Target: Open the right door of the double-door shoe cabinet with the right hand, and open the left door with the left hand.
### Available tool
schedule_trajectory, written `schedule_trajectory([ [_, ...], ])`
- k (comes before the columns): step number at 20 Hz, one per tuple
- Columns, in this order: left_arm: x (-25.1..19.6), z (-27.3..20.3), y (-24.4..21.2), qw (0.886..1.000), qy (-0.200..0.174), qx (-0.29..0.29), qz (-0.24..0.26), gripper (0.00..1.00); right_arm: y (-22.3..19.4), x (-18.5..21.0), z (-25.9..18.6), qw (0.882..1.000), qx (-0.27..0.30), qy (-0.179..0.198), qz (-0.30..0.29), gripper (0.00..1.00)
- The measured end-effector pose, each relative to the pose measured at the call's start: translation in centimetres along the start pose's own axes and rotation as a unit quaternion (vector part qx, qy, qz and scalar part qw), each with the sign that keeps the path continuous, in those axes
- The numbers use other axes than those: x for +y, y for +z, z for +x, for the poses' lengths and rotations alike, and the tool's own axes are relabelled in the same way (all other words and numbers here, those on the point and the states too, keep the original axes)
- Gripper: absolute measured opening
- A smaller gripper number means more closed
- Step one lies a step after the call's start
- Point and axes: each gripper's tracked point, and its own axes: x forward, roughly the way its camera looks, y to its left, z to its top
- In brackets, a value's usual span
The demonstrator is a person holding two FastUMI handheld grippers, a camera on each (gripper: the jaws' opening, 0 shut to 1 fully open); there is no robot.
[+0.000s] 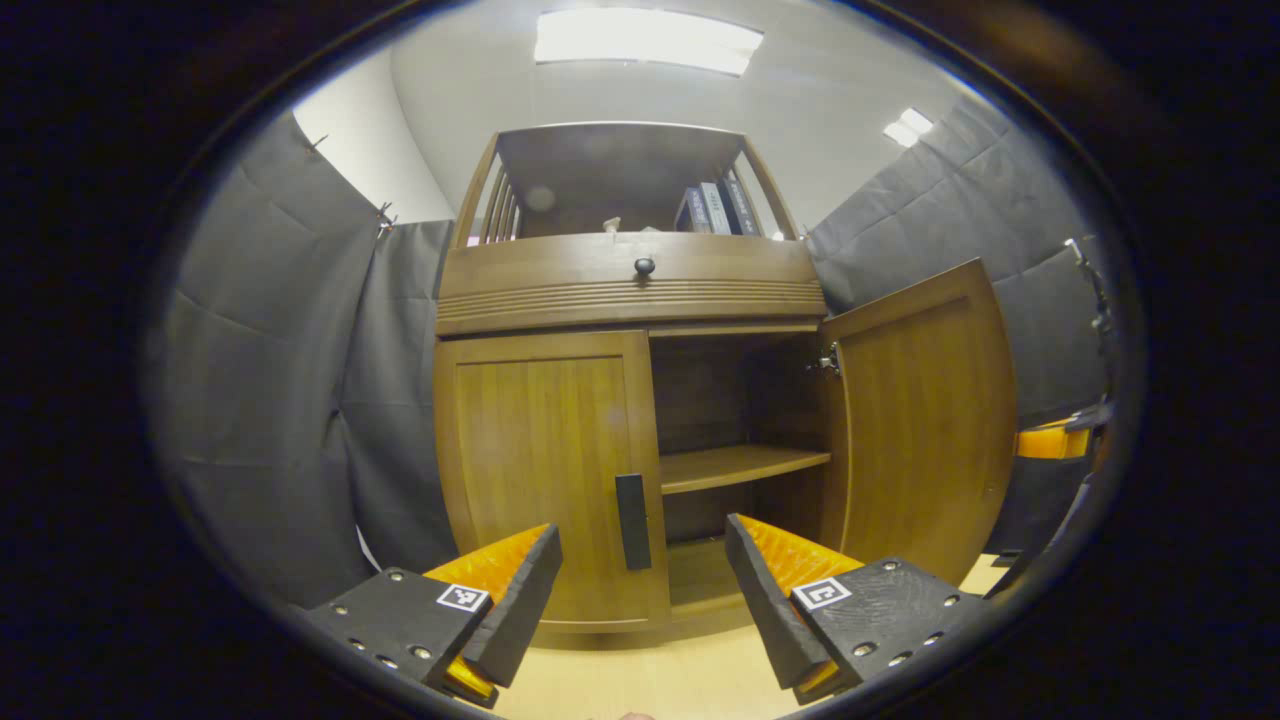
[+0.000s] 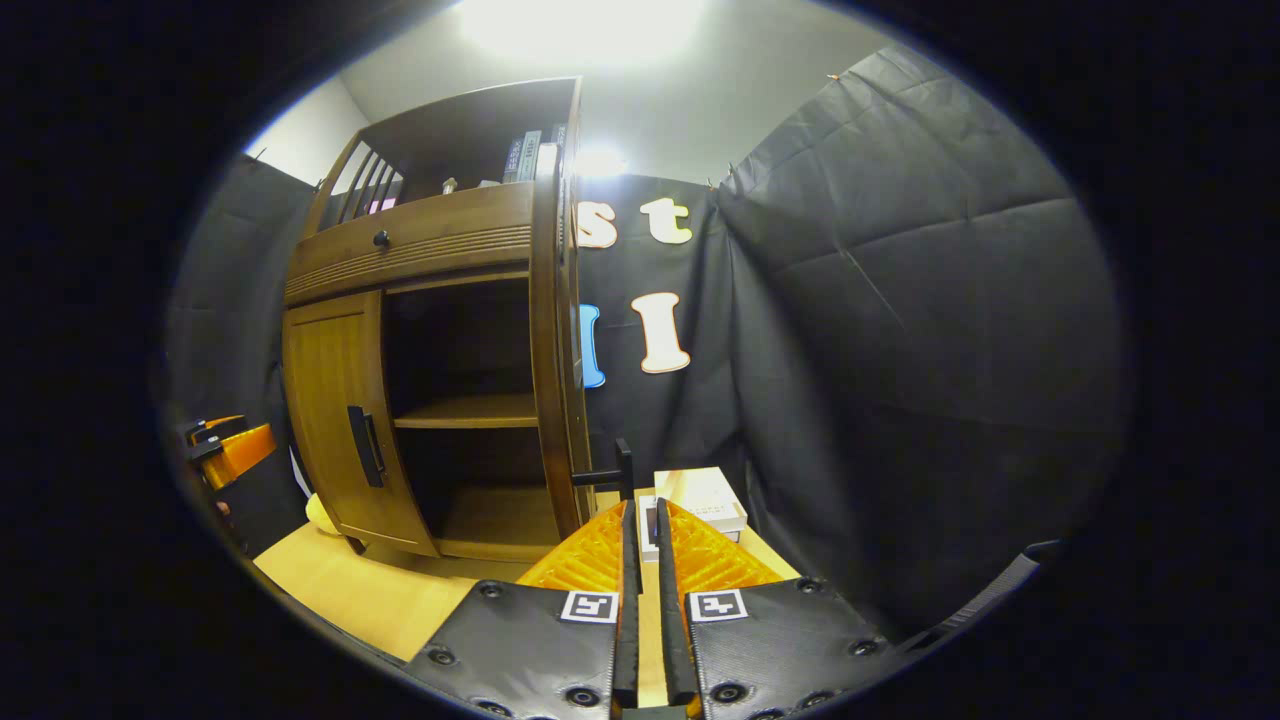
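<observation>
My right gripper [image 2: 641, 520] has its fingers drawn nearly together just beneath the black handle [image 2: 612, 473] of the right door [image 2: 551, 330], though I cannot tell whether they pinch it; that door stands swung wide, edge-on to me, baring the inner shelf [image 2: 465, 411]. My left gripper [image 1: 640, 570] is spread open and empty, aimed at the left door [image 1: 545, 470], whose dark handle [image 1: 632, 521] sits between my fingers but farther off, untouched. So I judge half the job done: the left door is shut flush on the shoe cabinet [image 1: 630, 290] and is mine to pull.
</observation>
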Motion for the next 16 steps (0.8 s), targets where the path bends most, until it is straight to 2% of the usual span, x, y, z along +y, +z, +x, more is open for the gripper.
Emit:
schedule_trajectory([
  [1,0.1,1.0,-0.1,1.0,0.002,0.001,0.002,0.95,0.4,0.6,-0.7,1.0,-0.003,0.009,-0.003,0.22],
  [3,-0.1,2.7,-0.5,1.0,0.005,0.003,0.003,0.95,1.1,1.3,-2.5,1.0,-0.015,0.018,-0.017,0.47],
  [7,-0.2,5.9,-1.5,1.0,0.014,0.007,0.006,0.95,1.6,2.0,-6.0,0.999,-0.028,0.016,-0.043,0.99],
  [11,0.3,9.6,-2.7,0.999,0.029,0.01,0.009,0.95,1.2,2.2,-8.1,0.999,-0.026,0.008,-0.036,0.97],
  [13,0.8,11.4,-3.5,0.999,0.037,0.014,0.003,0.95,0.8,1.9,-8.6,0.999,-0.019,0.002,-0.033,1.0],
  [16,1.4,13.9,-5.1,0.999,0.046,0.028,-0.003,0.95,0.1,0.9,-9.5,1.0,-0.009,-0.011,-0.024,0.97],
])
